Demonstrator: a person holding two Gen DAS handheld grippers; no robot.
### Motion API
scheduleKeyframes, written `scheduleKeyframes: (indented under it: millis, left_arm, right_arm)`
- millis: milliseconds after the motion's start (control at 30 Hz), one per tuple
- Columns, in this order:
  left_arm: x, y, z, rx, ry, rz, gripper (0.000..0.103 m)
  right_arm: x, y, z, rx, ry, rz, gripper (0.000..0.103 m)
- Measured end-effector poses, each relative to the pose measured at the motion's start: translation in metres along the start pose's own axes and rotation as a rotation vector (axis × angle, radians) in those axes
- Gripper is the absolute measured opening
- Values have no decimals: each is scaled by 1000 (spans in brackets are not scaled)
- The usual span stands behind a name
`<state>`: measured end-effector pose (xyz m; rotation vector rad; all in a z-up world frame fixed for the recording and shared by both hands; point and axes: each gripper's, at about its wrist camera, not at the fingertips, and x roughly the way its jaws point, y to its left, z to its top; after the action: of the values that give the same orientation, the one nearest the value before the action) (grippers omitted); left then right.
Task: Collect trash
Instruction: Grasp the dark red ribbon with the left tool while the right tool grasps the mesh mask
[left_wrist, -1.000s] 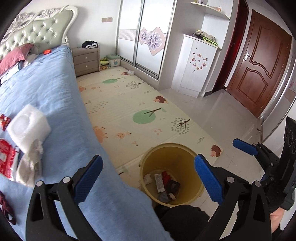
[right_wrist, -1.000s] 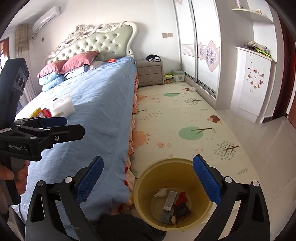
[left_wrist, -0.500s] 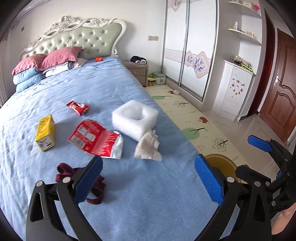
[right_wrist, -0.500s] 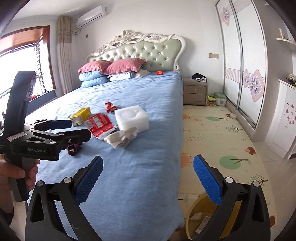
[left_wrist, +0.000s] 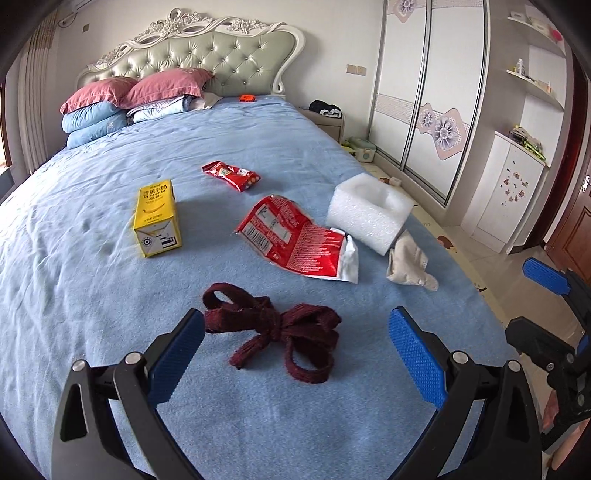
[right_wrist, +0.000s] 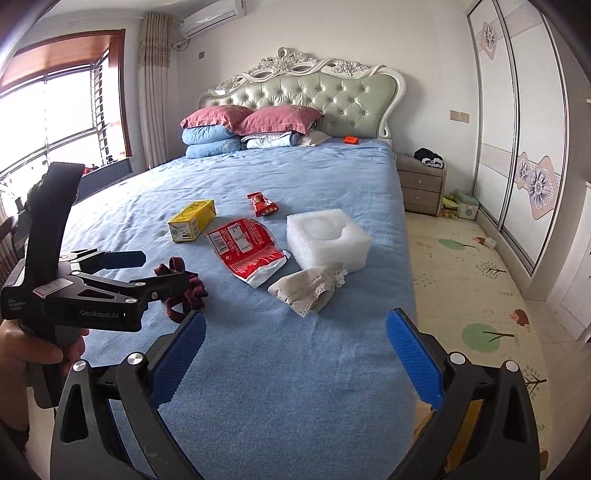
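The left gripper (right_wrist: 136, 271) hides part of the dark red ribbon (right_wrist: 184, 291); carton print is unreadable.

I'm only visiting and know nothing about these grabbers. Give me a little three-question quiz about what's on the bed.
1. True or false: the yellow carton lies on the bed.
2. Which thing lies nearest the left gripper? A) white foam block B) dark red ribbon C) small red wrapper
3. Fill in: both grippers are ____ and hold nothing.

Key: 1 true; 2 B; 3 open
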<state>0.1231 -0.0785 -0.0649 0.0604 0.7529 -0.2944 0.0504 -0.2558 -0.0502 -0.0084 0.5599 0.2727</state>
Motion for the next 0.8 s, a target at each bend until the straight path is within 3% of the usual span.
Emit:
scheduleKeyframes:
  millis: [233,500,567,667,700,733,800]
  left_arm:
    - [33,17,-4,-42,87,9,99]
    - [68,15,-4,-14,185,13,98]
    - [63,14,-5,-7,166,11,91]
    - [54,16,-5,-19,130,-5,59]
    - [50,17,-4,-25,115,-25,42]
    - [45,19,-4,-35,98,-57,34]
    - [37,22,0,-56,65,-80,31]
  right_arm:
    - [11,5,5,-3,12,16,95]
    - [31,8,11,-20,43,11,95]
    - [35,9,12,-21,52,15,95]
    - [43,9,13,-20,72,20,95]
    - [46,9,13,-19,83,21,95]
    - [49,8,14,-15,92,22,95]
    - [56,6,15,0,110,25,95]
